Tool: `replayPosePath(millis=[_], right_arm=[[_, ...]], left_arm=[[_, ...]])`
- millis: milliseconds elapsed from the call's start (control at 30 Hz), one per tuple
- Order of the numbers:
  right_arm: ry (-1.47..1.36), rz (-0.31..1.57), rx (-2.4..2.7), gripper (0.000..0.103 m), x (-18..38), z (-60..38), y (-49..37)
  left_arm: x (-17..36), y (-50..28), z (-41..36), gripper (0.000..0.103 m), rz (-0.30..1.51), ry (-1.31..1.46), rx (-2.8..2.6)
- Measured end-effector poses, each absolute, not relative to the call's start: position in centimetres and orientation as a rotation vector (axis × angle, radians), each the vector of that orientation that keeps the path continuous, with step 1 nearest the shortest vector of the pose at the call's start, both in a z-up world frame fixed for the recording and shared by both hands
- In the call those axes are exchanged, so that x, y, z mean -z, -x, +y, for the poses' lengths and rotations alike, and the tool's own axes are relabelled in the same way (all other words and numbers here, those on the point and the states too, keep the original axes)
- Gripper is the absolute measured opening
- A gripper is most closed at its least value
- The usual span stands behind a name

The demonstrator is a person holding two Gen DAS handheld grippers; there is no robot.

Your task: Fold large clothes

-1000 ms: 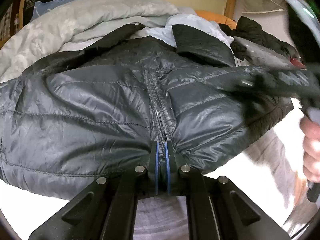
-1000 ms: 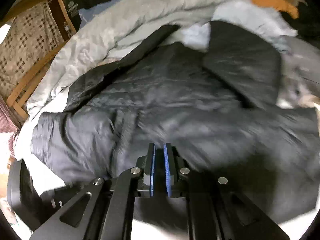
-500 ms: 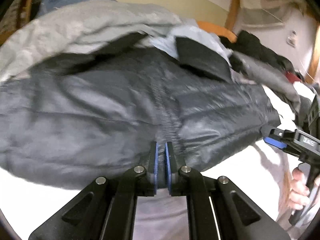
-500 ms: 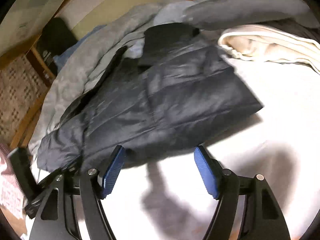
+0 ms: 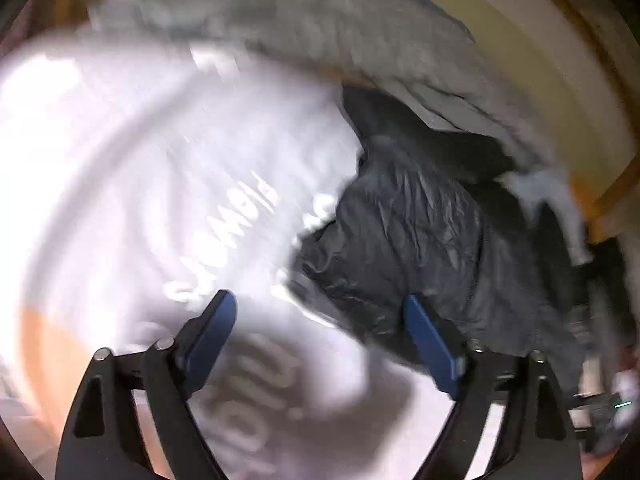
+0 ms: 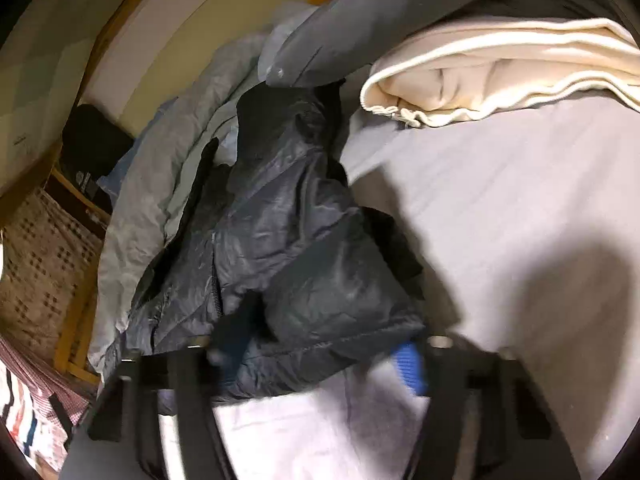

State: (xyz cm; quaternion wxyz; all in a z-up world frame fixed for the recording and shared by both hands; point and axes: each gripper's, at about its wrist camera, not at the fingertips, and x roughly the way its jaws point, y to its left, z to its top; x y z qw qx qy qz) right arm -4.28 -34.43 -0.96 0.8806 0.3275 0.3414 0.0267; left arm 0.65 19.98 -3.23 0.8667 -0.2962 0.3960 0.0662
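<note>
A dark quilted puffer jacket (image 5: 424, 240) lies on a white sheet (image 5: 120, 160); the left wrist view is blurred by motion. My left gripper (image 5: 320, 328) is open and empty, its right finger next to the jacket's edge. In the right wrist view the jacket (image 6: 288, 248) lies with its zipper visible. My right gripper (image 6: 316, 352) is open, its blue pads either side of the jacket's lower right corner, which lies between them. Its left finger is blurred.
A grey duvet (image 5: 320, 32) is heaped behind the jacket, also seen in the right wrist view (image 6: 168, 168). A folded cream garment (image 6: 500, 72) and a grey garment (image 6: 380, 12) lie at the back right. A wooden frame (image 6: 72, 320) borders the left.
My left gripper let go of the jacket's hem, opened wide and swung left. My right gripper, which opened half a second ago, has moved in over the jacket's lower right corner.
</note>
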Motion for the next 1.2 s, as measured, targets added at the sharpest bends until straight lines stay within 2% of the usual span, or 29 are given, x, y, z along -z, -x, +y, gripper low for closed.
replayPosePath(millis=[33, 67, 100, 267, 367, 433, 467, 500, 533, 567, 667, 700, 767, 833, 933, 1133, 1200], right_arm=[[-0.679, 0.712, -0.063, 0.028, 1.0, -34.2, 4.2], [-0.67, 0.709, -0.058, 0.019, 1.0, -33.9, 4.2], [-0.642, 0.698, -0.046, 0.016, 0.6, -33.6, 4.4], [-0.393, 0.703, 0.045, 0.011, -2.9, -30.7, 6.1], [-0.416, 0.689, 0.017, 0.011, -4.7, -31.8, 9.7], [-0.401, 0.677, 0.02, 0.011, -4.9, -32.6, 11.3], [-0.377, 0.684, 0.029, 0.015, -4.7, -32.6, 11.7], [-0.34, 0.711, 0.043, 0.019, -4.0, -32.6, 11.7], [-0.326, 0.73, 0.054, 0.03, -3.6, -32.4, 11.4], [-0.316, 0.758, 0.088, 0.037, -3.1, -32.5, 11.1], [-0.307, 0.724, 0.181, 0.049, -3.9, -33.1, 11.6], [-0.279, 0.684, 0.212, 0.055, -4.6, -33.0, 12.0], [-0.221, 0.603, 0.268, 0.072, -6.1, -32.8, 12.8], [-0.172, 0.497, 0.295, 0.074, -7.8, -32.3, 13.8], [-0.156, 0.456, 0.231, 0.087, -9.5, -31.5, 13.4], [-0.15, 0.449, 0.12, 0.088, -10.9, -29.5, 10.8], [-0.173, 0.459, 0.064, 0.089, -11.6, -29.3, 9.1]], left_arm=[[3.1, -0.8, 20.0, 0.072, 0.8, 0.613, -0.132], [2.9, -0.9, 19.7, 0.033, 0.784, 0.597, -0.106], [2.6, -1.2, 19.4, 0.004, 0.786, 0.6, -0.054], [-1.5, 2.9, 18.1, 0.004, 0.712, 0.539, -0.09], [-2.9, 5.6, 17.0, 0.006, 0.716, 0.457, -0.09], [-1.9, 6.0, 15.9, 0.015, 0.751, 0.346, -0.124], [-1.2, 5.8, 15.4, 0.027, 0.768, 0.271, -0.168], [-0.4, 5.7, 15.4, 0.049, 0.781, 0.211, -0.234], [0.1, 5.5, 15.3, 0.057, 0.789, 0.16, -0.32], [0.2, 5.6, 15.4, 0.059, 0.774, 0.125, -0.376], [-1.4, 6.2, 14.9, 0.063, 0.686, 0.1, -0.381], [-2.1, 6.8, 14.8, 0.069, 0.645, 0.087, -0.369], [-3.9, 7.0, 13.6, 0.073, 0.575, 0.022, -0.328], [-5.3, 6.6, 12.3, 0.073, 0.534, -0.043, -0.282], [-7.4, 4.5, 11.2, 0.073, 0.503, -0.048, -0.131], [-9.1, -3.2, 9.0, 0.075, 0.568, -0.04, -0.005], [-8.8, -5.9, 9.1, 0.082, 0.626, 0.0, 0.021]])
